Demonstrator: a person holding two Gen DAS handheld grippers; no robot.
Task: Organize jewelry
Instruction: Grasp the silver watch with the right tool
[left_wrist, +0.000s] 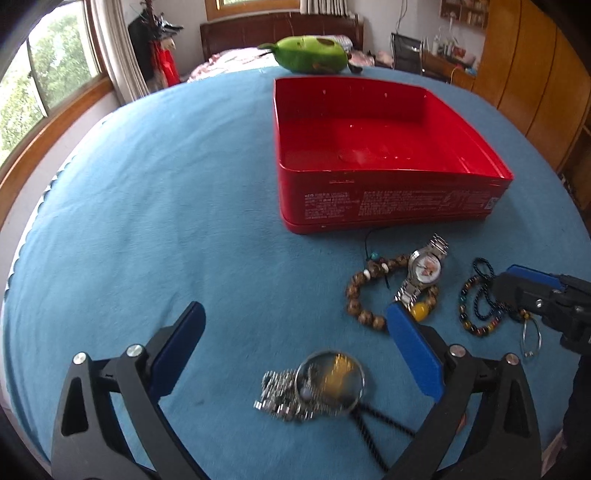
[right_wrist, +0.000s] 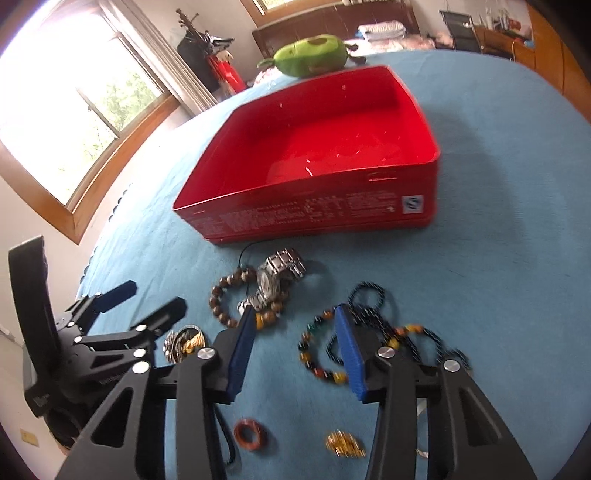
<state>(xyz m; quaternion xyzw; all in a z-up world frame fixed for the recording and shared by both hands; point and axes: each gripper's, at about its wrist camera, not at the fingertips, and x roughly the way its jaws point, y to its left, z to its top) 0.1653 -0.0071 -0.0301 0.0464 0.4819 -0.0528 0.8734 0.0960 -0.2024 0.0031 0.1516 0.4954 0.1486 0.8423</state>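
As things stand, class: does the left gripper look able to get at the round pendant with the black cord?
Probably yes. The left gripper is open, and the round pendant lies on the blue cloth between its fingers, uncovered. A metal watch band touches the pendant and might get pinched too.

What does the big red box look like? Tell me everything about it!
The red box is a shallow, rectangular tin that looks like shiny metal. It has no lid on and nothing inside. Tiny white print runs along its front wall, with a small label near one corner. It sits flat on the blue cloth, just behind the jewelry. Nothing else touches it.
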